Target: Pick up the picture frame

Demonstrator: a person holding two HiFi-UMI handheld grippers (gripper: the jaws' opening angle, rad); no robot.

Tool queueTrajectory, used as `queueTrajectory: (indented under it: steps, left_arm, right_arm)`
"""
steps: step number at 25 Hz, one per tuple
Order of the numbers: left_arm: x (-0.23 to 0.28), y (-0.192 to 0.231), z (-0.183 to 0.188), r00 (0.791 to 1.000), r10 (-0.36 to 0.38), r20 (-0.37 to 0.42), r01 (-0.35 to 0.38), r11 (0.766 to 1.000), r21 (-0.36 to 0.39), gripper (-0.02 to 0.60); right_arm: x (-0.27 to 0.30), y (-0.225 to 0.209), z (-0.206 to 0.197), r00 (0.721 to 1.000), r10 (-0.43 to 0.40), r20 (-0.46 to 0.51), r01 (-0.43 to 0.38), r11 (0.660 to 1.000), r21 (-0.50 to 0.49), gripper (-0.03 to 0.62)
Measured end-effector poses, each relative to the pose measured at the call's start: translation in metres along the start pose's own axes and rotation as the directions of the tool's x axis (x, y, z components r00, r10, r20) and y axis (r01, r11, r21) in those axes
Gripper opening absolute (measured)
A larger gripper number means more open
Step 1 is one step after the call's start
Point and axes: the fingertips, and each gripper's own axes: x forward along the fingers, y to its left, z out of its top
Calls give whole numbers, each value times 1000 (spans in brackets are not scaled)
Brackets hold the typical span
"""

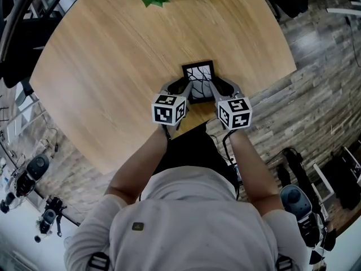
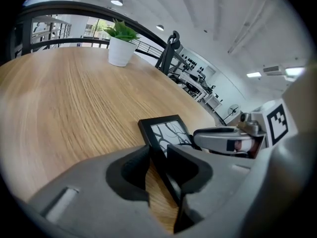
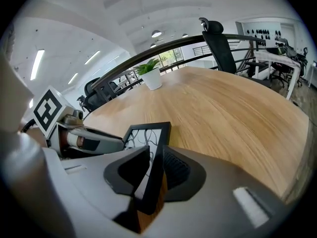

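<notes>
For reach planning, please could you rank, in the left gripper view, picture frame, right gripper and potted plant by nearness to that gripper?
1. Picture frame, between the left gripper's jaws.
2. Right gripper, at frame's right.
3. Potted plant, far back left.

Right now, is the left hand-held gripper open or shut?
Open: left hand-held gripper straddles the picture frame, a gap showing beside its edge.

The jaws hide the picture frame's near end.
</notes>
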Motion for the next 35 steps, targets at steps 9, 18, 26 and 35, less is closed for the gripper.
queueTrajectory:
  steps: [9, 18, 26, 35]
  left_arm:
    - [3, 3, 4, 1000, 21, 19, -21, 1000, 16, 118]
    - [3, 2, 6, 1000, 25, 19, -25, 1000, 9, 118]
    - [4, 2, 5, 1000, 25, 13, -24, 1000, -9, 115]
    - [-6, -3, 10, 999, 33, 38, -32, 999, -24, 101]
  right_arm:
    - [3, -4, 4, 999, -35, 19, 35, 999, -3, 67]
    - [10, -7, 1, 999, -32, -14, 32, 999, 0, 107]
    - [12, -7, -1, 998, -51, -25, 51, 999, -5, 104]
    - [0, -3, 7, 997, -76, 3, 76, 997, -6, 89]
